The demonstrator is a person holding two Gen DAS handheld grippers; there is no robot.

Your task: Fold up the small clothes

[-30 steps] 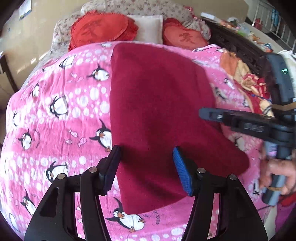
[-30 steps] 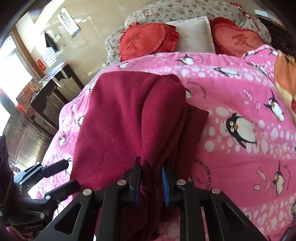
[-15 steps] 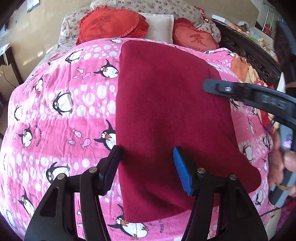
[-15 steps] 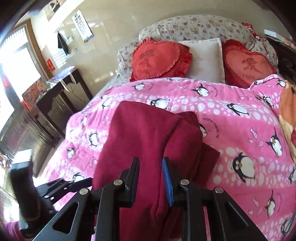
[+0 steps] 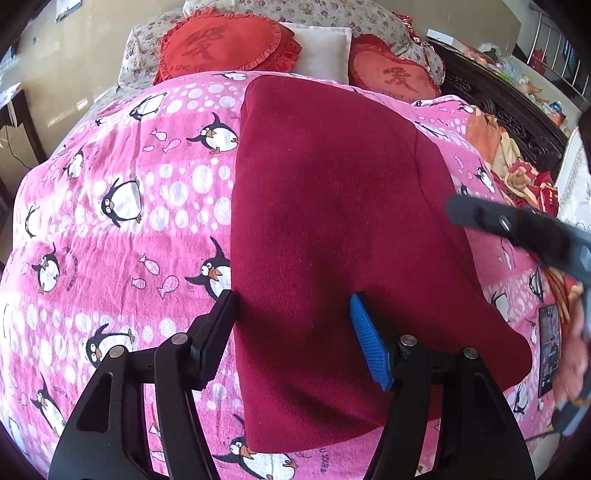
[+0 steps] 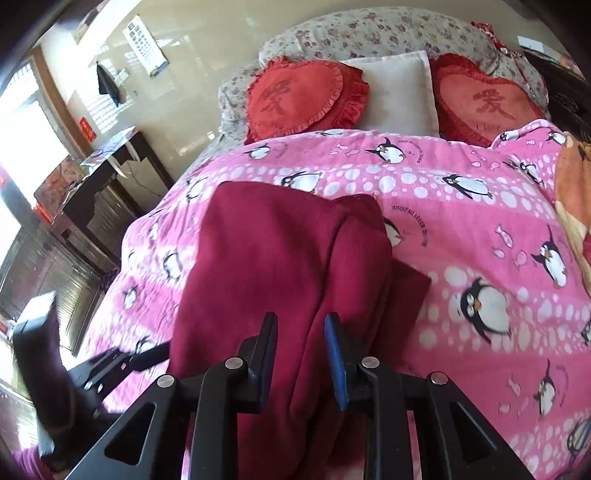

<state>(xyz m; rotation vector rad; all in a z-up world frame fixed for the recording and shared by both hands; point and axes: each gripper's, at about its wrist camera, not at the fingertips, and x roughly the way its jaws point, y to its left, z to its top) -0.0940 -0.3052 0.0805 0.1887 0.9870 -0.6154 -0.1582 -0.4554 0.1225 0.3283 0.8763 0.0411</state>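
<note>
Your dark red knitted garment (image 5: 332, 236) is lying folded lengthwise on the pink fleece blanket printed with penguins and white dots (image 5: 122, 229), running from the near edge of the bed up toward the pillows. From the left wrist camera, its left edge is looking straight and flat, while the right side is flaring out into a rounded corner near your right hand.

Your left gripper (image 5: 293, 332) is hovering over the near end of the garment with its fingers spread wide, the black finger (image 5: 218, 332) sitting at the garment's left edge and the blue-padded one (image 5: 369, 347) over the cloth; nothing is being held between them.

Your right gripper (image 6: 300, 354) is showing a narrow gap, and a raised ridge of the red cloth is running up between the fingers; the pads are looking clear of the fabric, though the fold hides the contact, so it is probably not pinching. In the right wrist view, a second layer of the garment is sticking out to the right beneath the top fold.

At the head of the bed, two red heart-shaped ruffled cushions (image 6: 303, 96) are flanking a plain cream square pillow (image 6: 399, 92), all leaning on a floral bolster (image 6: 369, 33).
</note>
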